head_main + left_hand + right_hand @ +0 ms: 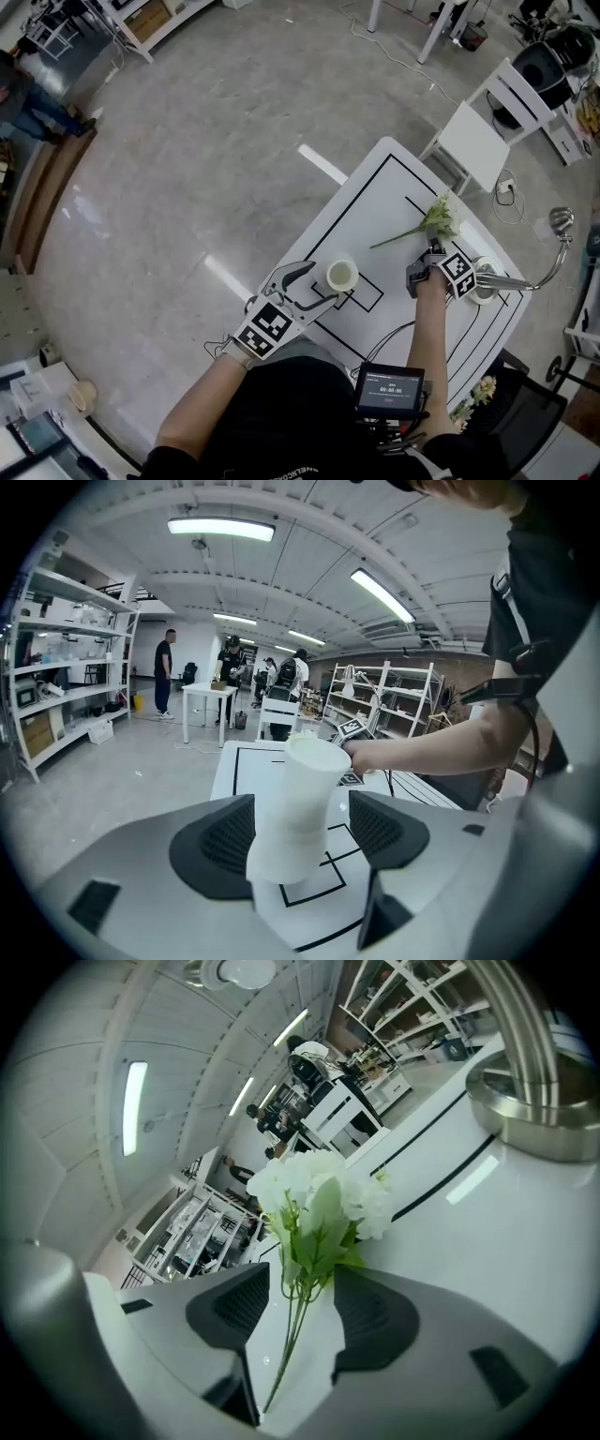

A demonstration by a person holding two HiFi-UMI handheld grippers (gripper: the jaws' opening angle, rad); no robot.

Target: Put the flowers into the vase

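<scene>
Flowers [427, 223]: white blooms, green stems, flat near counter's [394, 187] far-right edge, stems between right tool's [300, 1307] wide jaws, ungripped. White vase [342, 275] upright inside left tool's [300, 832] wide jaws. Metal stand [483, 281] near right tool.

White vase [342, 276] stands upright, flowers [438, 217] (white) lying flat.

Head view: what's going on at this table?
A person holds a gripper in each hand over the white table. The left gripper is open with the white vase standing between its jaws, not clamped. The right gripper is open around the stems of the white flowers, which lie on the table. The vase holds no flowers.
</scene>
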